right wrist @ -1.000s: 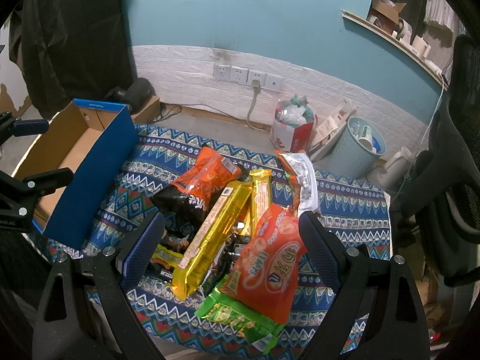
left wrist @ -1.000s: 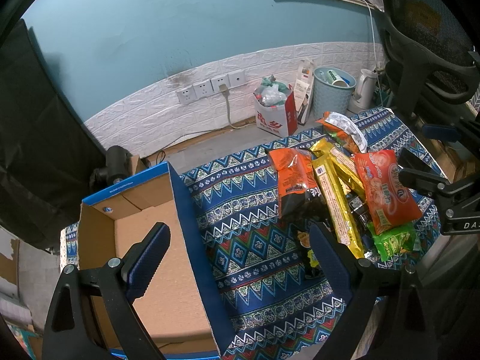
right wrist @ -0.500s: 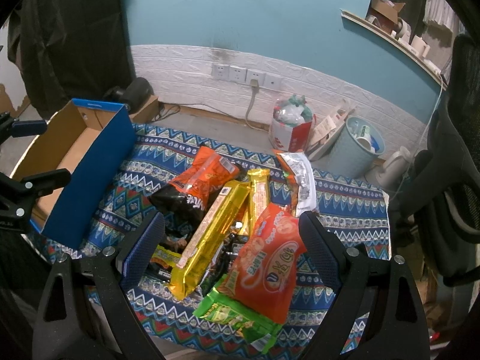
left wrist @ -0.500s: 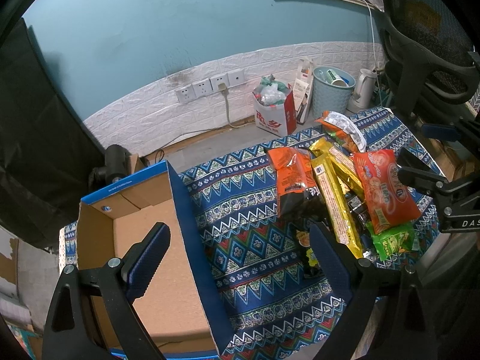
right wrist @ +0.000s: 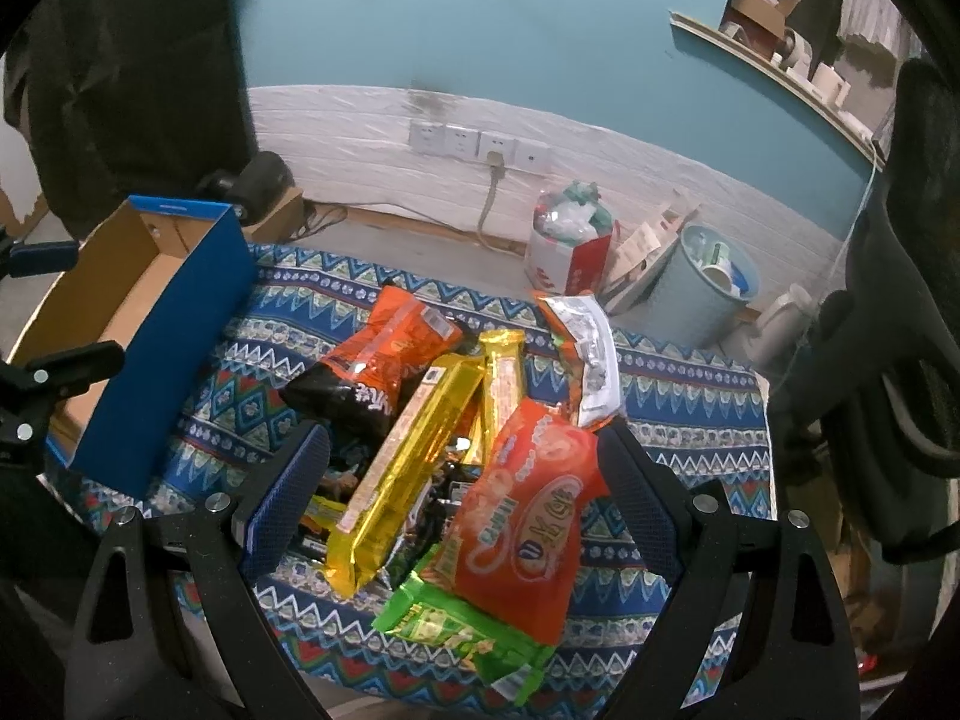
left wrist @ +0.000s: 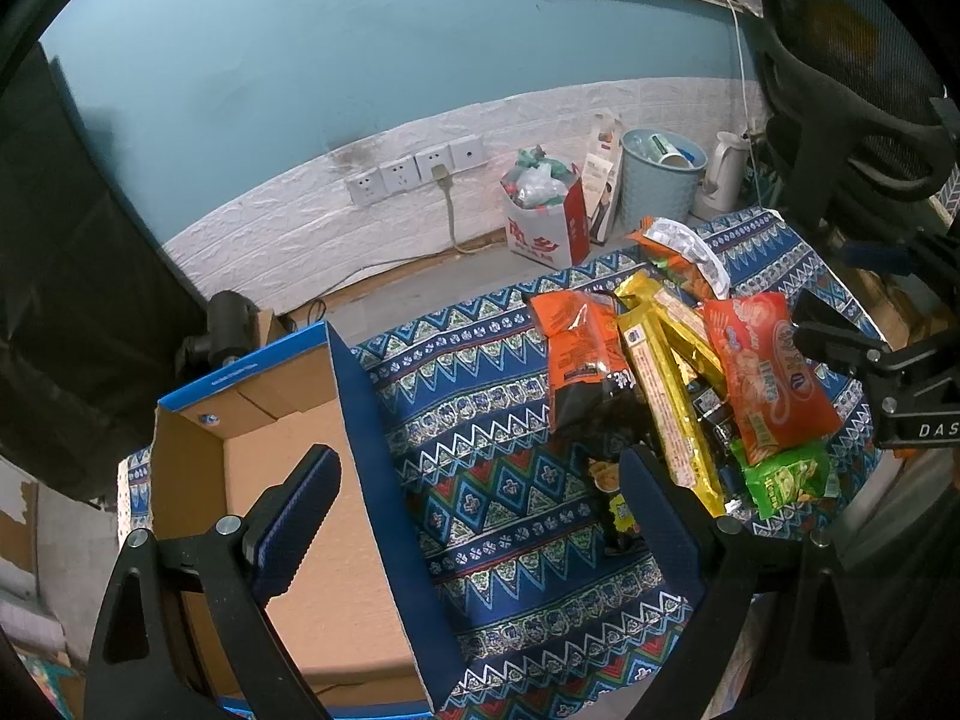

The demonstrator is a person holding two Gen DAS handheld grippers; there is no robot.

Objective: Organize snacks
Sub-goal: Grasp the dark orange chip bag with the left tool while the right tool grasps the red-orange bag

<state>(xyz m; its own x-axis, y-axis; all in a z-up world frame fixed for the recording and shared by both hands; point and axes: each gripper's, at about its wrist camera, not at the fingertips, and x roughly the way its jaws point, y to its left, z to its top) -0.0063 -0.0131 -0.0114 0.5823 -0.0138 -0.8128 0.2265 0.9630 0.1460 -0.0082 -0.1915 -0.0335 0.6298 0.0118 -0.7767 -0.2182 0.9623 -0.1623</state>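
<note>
A heap of snack packets lies on the patterned blue cloth: an orange-and-black bag, a long gold bar, a red-orange packet, a green packet and a silver-topped packet. An open blue cardboard box stands at the cloth's left end. My left gripper hovers open over the box's right wall with nothing between its fingers. My right gripper is open just above the heap, straddling the gold bar and the red-orange packet without touching them.
Behind the table are wall sockets, a red-and-white bag of rubbish, a pale blue bin and a white kettle. A black mesh office chair stands at the right. Dark fabric hangs at the left.
The right gripper has drifted slightly lower and nearer to the snack heap. The left gripper's view is almost unchanged. Both stay open.
</note>
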